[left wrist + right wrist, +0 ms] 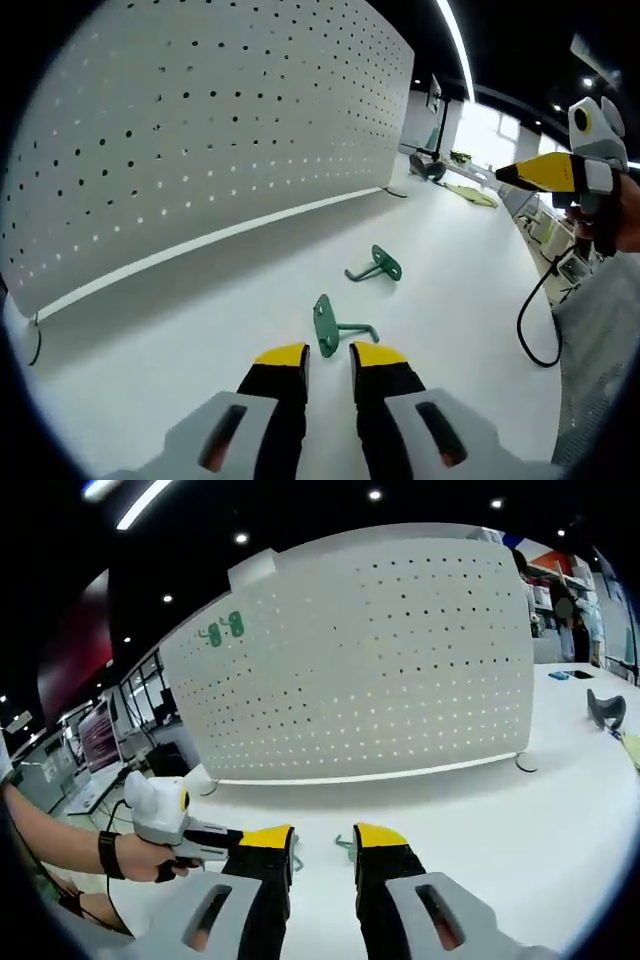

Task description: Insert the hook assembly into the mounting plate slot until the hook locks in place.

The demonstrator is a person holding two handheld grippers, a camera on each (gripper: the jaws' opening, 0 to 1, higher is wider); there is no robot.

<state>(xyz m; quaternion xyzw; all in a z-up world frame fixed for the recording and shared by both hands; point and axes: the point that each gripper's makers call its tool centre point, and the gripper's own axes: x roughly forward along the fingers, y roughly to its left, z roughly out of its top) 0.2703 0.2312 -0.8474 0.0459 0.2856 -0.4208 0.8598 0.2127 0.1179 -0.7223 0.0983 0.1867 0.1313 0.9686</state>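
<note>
Hooks are lying loose on the white surface (450, 300): the nearer green hook (330, 326) just ahead of my left tongs (329, 362), a second green hook (379, 266) beyond, neither yet in the pegboard (200, 130). I am holding both tongs parted and empty, my right tongs (323, 842) facing the board.

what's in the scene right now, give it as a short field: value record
surface: white table
backdrop: white pegboard standing upright on the table
hooks on table: near green hook just ahead of the left gripper, far green hook beyond it, the two apart
hooks on board: green hooks near the upper corner in the right gripper view
left gripper: open, holding nothing
right gripper: open, holding nothing
task state: table hooks not yet picked up
</note>
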